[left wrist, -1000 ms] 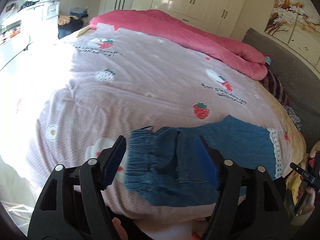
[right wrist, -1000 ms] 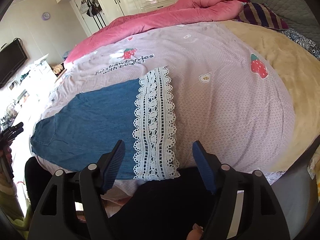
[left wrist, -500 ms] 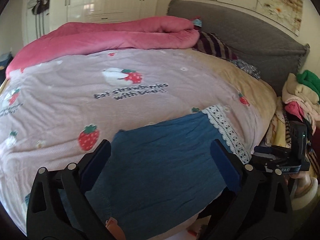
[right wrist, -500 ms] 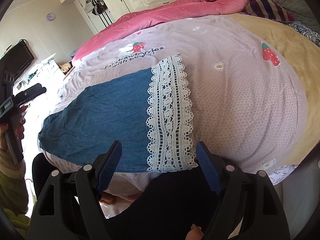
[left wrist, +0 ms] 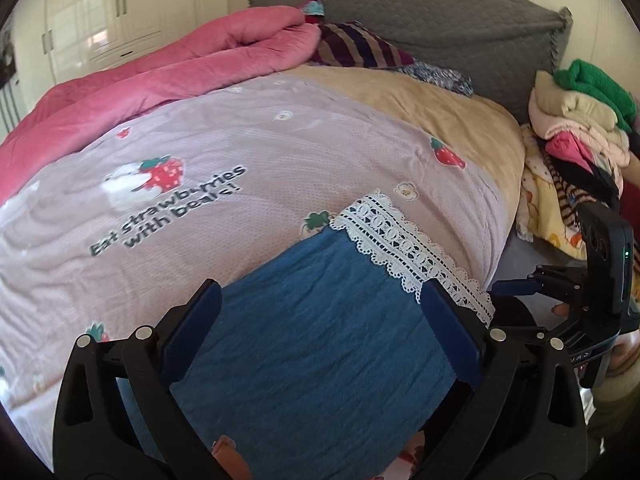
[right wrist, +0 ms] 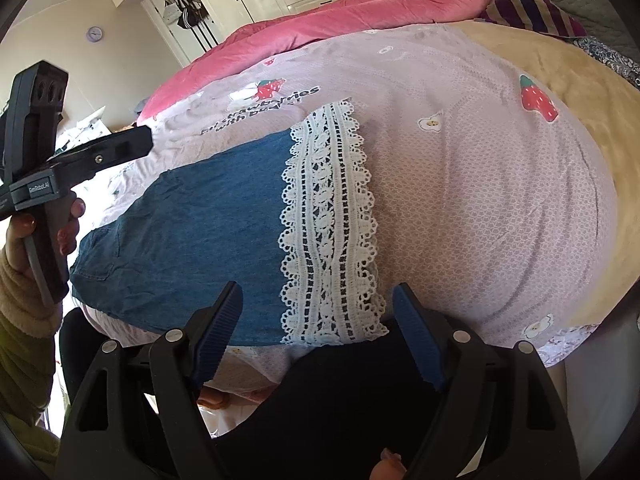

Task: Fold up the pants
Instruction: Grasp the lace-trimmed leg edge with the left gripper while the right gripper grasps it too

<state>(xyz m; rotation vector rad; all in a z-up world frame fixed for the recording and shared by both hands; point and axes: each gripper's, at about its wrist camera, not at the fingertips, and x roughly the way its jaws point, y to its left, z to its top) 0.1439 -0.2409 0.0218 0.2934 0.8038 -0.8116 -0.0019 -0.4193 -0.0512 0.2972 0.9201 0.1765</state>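
Blue denim pants with a white lace cuff lie flat on the near edge of the bed; they also show in the right wrist view, lace cuff to the right. My left gripper is open and empty, hovering over the middle of the pants. My right gripper is open and empty, just in front of the lace cuff's near edge. The left gripper also shows at the left of the right wrist view, and the right gripper at the right of the left wrist view.
The bed has a pink strawberry-print cover and a tan blanket. A rolled pink duvet and striped pillow lie at the far side by the grey headboard. A clothes pile stands right of the bed.
My left gripper has swung right from the waistband end to above the middle of the pants, facing the lace cuff. My right gripper has edged slightly closer to the cuff. Both stay open.
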